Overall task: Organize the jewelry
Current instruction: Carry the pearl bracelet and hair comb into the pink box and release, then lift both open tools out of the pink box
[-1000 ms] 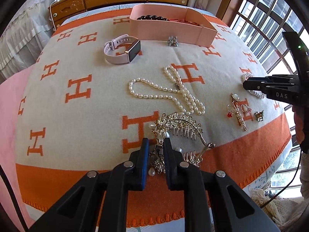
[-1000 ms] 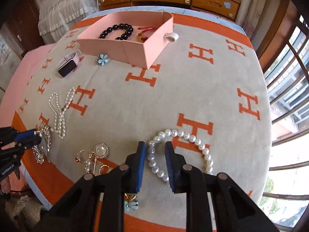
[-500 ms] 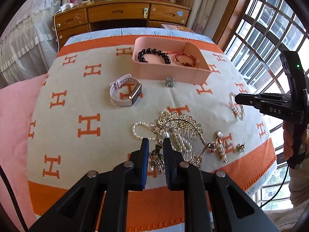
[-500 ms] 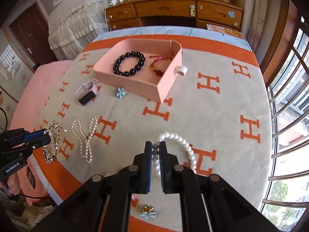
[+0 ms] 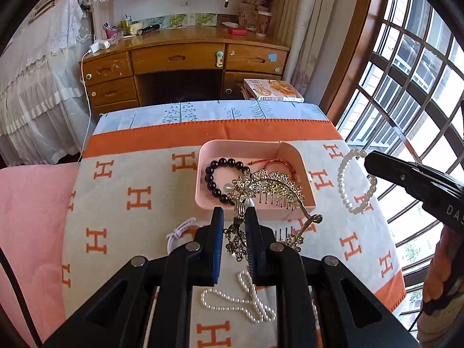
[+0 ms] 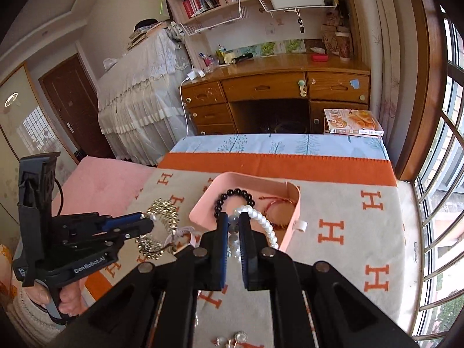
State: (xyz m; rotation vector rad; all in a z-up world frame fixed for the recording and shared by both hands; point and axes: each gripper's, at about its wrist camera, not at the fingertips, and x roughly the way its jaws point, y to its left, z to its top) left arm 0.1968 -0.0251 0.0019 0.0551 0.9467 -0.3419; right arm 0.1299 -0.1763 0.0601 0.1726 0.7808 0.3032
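Both claws have risen since the earlier frames, each carrying its piece up off the blanket [image 5: 121, 223] toward the tray [image 5: 255, 145]. Left claw [image 5: 234, 217] pinches the gilt comb [image 5: 269, 187], which hangs in front of the tray's near wall (its teeth point down, and a pearl drop shows just above the fingertips). Right claw [image 6: 231, 221] has just closed and now pinches the pearl bracelet [image 6: 261, 221]; in the left wrist view that bracelet [image 5: 355, 182] dangles as an open loop to the right of the tray, clear of the blanket.

Inside the tray lie a black bead bracelet [image 5: 216, 178] on the left side and a red cord bracelet [image 5: 275, 163] to its right. Nearer than the tray, a pearl necklace [image 5: 240, 301] lies on the blanket below the left claw, and the white strap of a watch [image 5: 179, 230] peeks out beside that claw's left finger. Earrings [image 6: 232, 339] lie on the blanket at the bottom edge of the right wrist view. Beyond the tray, a book [image 5: 274, 90] rests near the far end of the bed.
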